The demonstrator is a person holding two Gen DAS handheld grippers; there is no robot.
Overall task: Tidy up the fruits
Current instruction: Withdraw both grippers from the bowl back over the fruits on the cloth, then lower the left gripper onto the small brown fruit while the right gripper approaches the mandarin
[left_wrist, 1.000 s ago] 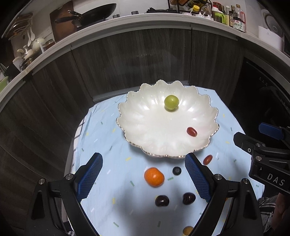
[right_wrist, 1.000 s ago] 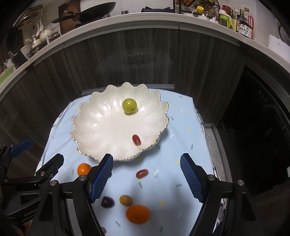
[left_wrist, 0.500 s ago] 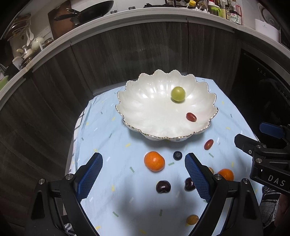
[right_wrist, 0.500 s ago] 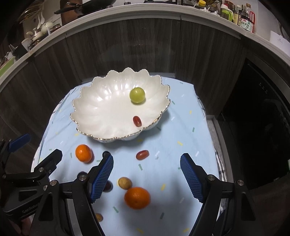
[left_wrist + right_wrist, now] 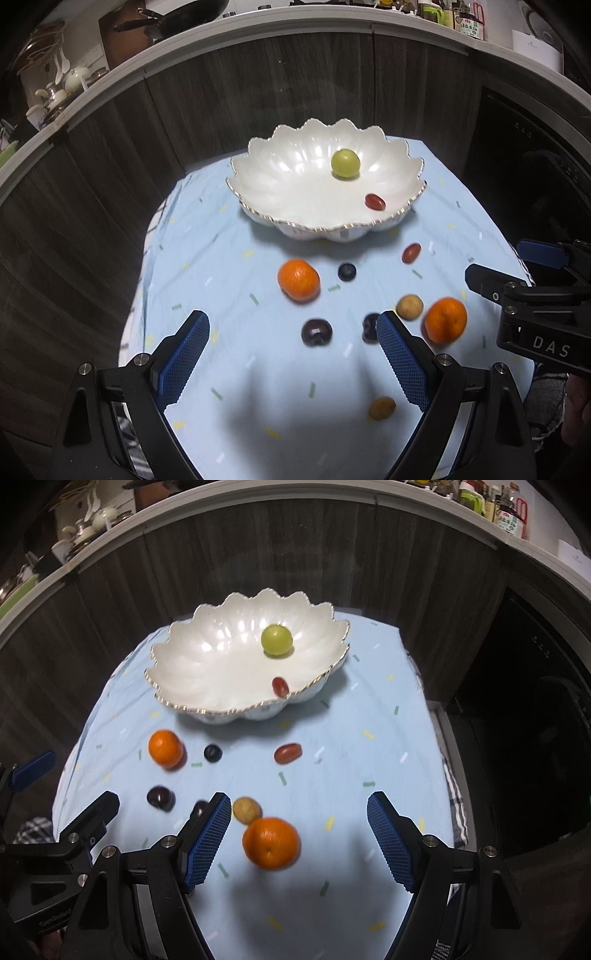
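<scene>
Both grippers hung over the pale blue confetti-print cloth [image 5: 229, 266] on the counter, and neither had anything in it. The left gripper [image 5: 291, 354] stood with its blue pads wide apart, a dark glossy cherry [image 5: 316, 332] sitting in the gap ahead of them and a second dark cherry [image 5: 369, 326] half hidden behind the right-hand pad. The right gripper [image 5: 297, 834] was likewise parted and empty, framing the nearer bright orange mandarin [image 5: 270, 842], which lay on the cloth with a small tan round fruit [image 5: 246, 809] touching its far side.

The white scalloped bowl with the gold rim [image 5: 258, 173] sat at the far end of the cloth, already holding a green grape [image 5: 345, 164] and a small red oval grape [image 5: 375, 201]. Loose on the cloth were a second mandarin [image 5: 298, 278], a dark blueberry [image 5: 347, 271] beside it, and another red grape [image 5: 287, 753] just short of the bowl. Judging by how each gripper lined up, one fruit apiece looked the plan, with most of the sorting yet to do.
</scene>
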